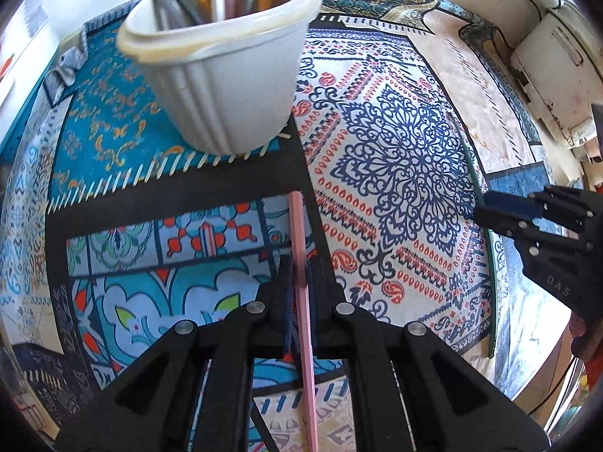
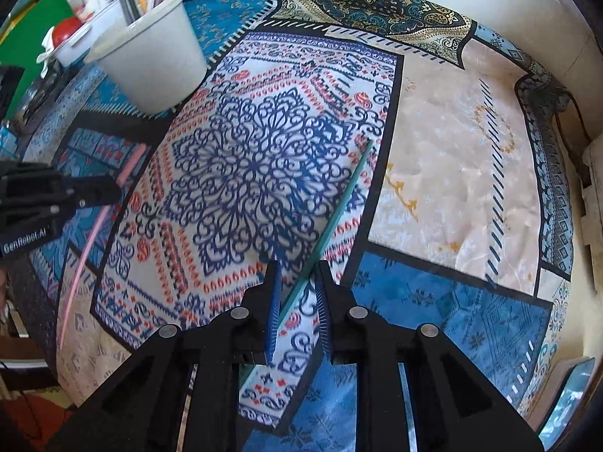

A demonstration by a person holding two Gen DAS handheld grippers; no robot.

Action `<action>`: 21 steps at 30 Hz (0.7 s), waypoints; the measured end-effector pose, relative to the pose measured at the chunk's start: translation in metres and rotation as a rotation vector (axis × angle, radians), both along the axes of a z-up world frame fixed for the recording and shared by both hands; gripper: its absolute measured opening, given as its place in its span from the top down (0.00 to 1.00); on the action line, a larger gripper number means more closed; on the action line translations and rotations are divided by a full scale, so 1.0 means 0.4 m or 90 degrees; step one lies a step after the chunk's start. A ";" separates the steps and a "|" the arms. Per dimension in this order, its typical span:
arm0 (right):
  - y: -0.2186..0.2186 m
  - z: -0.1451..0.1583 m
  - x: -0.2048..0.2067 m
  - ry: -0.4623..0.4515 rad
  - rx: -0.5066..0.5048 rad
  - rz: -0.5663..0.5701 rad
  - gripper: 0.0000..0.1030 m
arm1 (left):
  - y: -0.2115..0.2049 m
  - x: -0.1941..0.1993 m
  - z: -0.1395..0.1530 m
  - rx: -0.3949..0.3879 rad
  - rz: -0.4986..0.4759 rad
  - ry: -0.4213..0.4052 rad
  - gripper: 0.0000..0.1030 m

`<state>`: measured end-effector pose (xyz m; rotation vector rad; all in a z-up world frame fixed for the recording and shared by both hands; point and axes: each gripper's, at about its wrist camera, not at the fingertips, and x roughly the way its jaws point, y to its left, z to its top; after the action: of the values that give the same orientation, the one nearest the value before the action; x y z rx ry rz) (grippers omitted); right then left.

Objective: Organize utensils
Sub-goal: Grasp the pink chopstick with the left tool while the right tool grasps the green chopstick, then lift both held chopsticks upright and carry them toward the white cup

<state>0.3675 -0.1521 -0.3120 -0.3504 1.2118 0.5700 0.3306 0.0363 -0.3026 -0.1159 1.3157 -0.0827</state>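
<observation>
Our left tongs [image 1: 300, 278] are clamped on a long pink chopstick [image 1: 303, 301], just short of the ribbed cream plastic cup [image 1: 226, 86]. Our right tongs [image 2: 297, 293] stand apart astride a thin green chopstick [image 2: 331, 222] on the patterned cloth [image 2: 433, 188].

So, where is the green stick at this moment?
In the right wrist view the green stick lies on the patterned cloth, running between the open right claw, right of the white cup.

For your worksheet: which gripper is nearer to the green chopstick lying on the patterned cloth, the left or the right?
Right. The right gripper sits directly over the green chopstick, open, one finger on each side of it. The left gripper is off to the side, shut on a pink chopstick in front of the white cup.
</observation>
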 end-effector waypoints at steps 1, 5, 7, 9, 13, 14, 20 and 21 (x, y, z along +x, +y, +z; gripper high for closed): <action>0.004 -0.001 0.006 -0.001 0.006 -0.004 0.84 | -0.002 0.005 0.000 -0.001 -0.002 0.000 0.94; 0.037 -0.005 0.019 -0.022 0.011 -0.007 0.90 | -0.015 0.026 -0.004 -0.009 -0.016 -0.003 0.95; 0.061 -0.012 0.020 -0.030 0.014 -0.008 0.92 | -0.018 0.030 -0.007 -0.018 -0.019 -0.014 0.95; 0.077 -0.009 0.027 -0.027 0.025 -0.017 0.93 | -0.023 0.040 -0.010 -0.023 -0.024 -0.020 0.95; 0.108 -0.012 0.032 -0.013 0.046 -0.021 0.95 | -0.034 0.048 -0.011 -0.023 -0.016 -0.016 0.96; 0.109 -0.011 0.030 -0.012 0.053 -0.025 0.95 | -0.034 0.048 -0.010 -0.030 -0.011 -0.015 0.96; 0.083 0.040 0.003 -0.027 0.096 -0.040 0.95 | -0.045 -0.006 0.047 -0.027 -0.003 -0.063 0.96; 0.075 0.049 -0.003 -0.032 0.099 -0.042 0.95 | -0.042 -0.016 0.059 -0.028 -0.001 -0.072 0.96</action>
<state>0.3664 -0.1221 -0.2923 -0.1906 1.1194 0.5908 0.3241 0.0193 -0.2791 -0.1454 1.2008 -0.1177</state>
